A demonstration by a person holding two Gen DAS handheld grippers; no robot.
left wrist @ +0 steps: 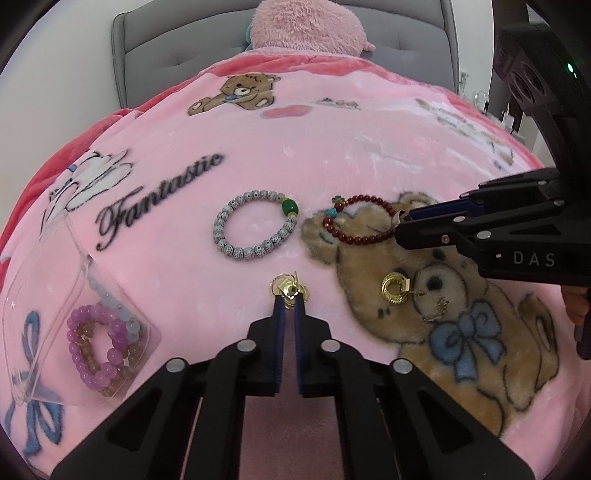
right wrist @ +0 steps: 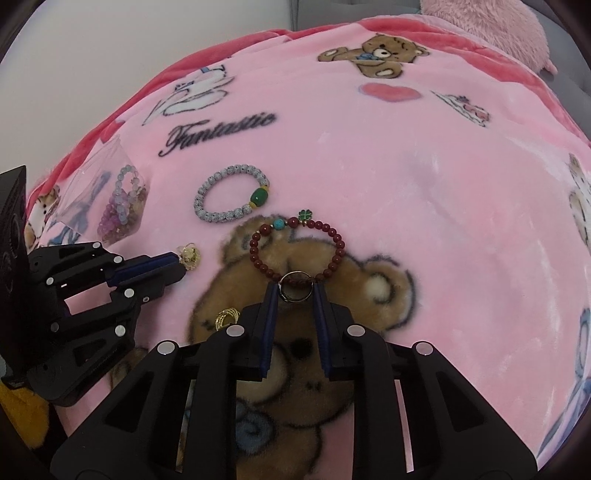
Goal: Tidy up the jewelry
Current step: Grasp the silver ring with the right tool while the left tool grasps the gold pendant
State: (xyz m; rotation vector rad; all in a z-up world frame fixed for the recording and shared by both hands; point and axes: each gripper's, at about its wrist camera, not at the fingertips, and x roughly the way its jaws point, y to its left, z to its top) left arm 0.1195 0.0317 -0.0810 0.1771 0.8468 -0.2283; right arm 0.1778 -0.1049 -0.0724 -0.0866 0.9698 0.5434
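Note:
My left gripper (left wrist: pixel 288 301) is shut on a gold earring (left wrist: pixel 286 287) just above the pink blanket; it also shows in the right wrist view (right wrist: pixel 183 264). My right gripper (right wrist: pixel 296 291) is shut on a dark metal ring (right wrist: pixel 296 291), right beside the dark red bead bracelet (right wrist: pixel 295 251). A grey bead bracelet with a green bead (left wrist: pixel 255 225) lies at centre. A second gold earring (left wrist: pixel 396 288) and a small gold charm (left wrist: pixel 439 306) lie on the printed bear. A clear bag (left wrist: pixel 55 295) at left holds purple and brown bracelets (left wrist: pixel 103 347).
The pink teddy-bear blanket (left wrist: pixel 332 147) covers the bed. A pink plush pillow (left wrist: pixel 306 26) and a grey headboard (left wrist: pixel 155 40) are at the far end.

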